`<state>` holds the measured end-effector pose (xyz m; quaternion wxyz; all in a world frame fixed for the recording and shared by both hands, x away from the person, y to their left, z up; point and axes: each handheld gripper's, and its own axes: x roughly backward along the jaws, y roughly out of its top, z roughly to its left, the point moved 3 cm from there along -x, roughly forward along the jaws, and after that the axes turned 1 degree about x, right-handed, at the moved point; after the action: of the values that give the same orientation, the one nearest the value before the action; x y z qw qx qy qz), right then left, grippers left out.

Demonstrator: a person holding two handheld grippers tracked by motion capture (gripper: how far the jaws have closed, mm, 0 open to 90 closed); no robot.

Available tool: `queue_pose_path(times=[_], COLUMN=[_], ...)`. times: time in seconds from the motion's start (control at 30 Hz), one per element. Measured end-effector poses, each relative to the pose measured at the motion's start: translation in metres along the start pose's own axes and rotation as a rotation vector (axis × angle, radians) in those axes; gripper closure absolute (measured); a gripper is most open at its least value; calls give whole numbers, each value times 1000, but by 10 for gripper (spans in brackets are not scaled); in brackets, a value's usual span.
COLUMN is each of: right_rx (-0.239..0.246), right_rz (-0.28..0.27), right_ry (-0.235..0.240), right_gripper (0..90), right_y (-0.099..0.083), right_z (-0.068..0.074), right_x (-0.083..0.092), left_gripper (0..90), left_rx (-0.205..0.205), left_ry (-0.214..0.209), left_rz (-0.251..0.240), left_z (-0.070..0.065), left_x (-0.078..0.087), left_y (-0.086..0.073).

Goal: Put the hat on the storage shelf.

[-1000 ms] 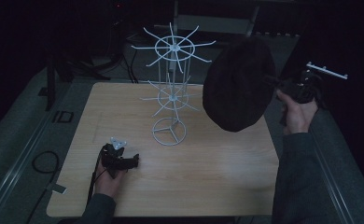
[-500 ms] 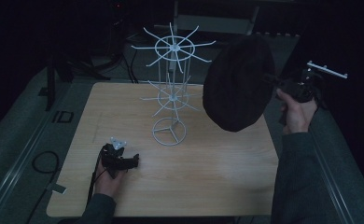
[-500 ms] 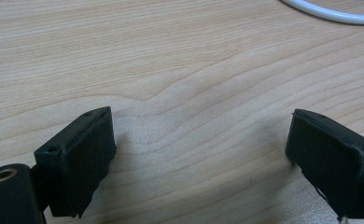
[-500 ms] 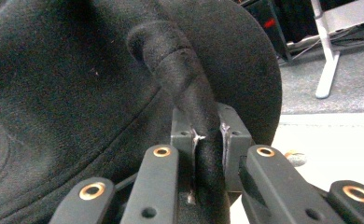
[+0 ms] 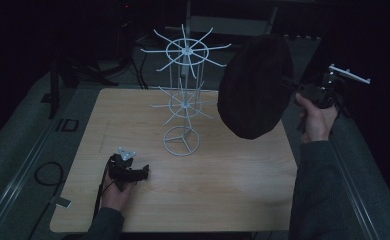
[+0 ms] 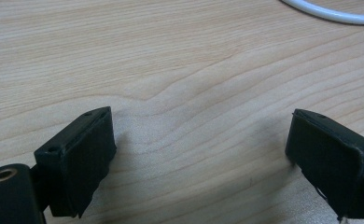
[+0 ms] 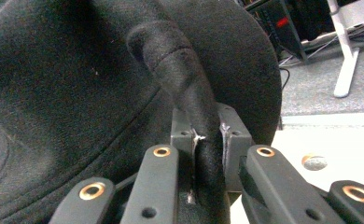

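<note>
A black felt hat (image 5: 255, 85) hangs in the air over the table's right side, held by its brim. My right gripper (image 5: 290, 86) is shut on that brim; in the right gripper view the folded brim (image 7: 203, 126) is pinched between the two jaws, with the hat's crown (image 7: 77, 79) filling the left. A white wire display stand (image 5: 184, 95) with two tiers of radiating hooks stands at the middle of the wooden table (image 5: 223, 190), left of the hat. My left gripper (image 5: 145, 172) rests on the table at the front left, open, with nothing between its jaws (image 6: 199, 154).
The stand's round wire base (image 5: 181, 141) sits just behind my left gripper; an arc of the base (image 6: 334, 14) shows in the left gripper view. A cable loop (image 5: 45, 175) lies on the grey floor left of the table. White frame legs (image 7: 346, 60) stand beyond the table.
The hat and my right gripper have drifted slightly up and toward the stand. My left gripper has stayed put on the table.
</note>
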<state>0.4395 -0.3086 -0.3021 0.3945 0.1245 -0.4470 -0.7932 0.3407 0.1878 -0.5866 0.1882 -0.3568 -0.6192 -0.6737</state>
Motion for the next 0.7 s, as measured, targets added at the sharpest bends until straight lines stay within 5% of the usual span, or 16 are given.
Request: queue_pose_path(times=[0.7], right_rx=[-23], right_rz=[6], right_ry=[14], right_gripper=[794], right_y=[11], right_z=[17], right_x=[-15], left_gripper=[87], left_rx=[0], left_ry=[0], left_rz=[0], left_z=[0], left_x=[0], left_y=[0])
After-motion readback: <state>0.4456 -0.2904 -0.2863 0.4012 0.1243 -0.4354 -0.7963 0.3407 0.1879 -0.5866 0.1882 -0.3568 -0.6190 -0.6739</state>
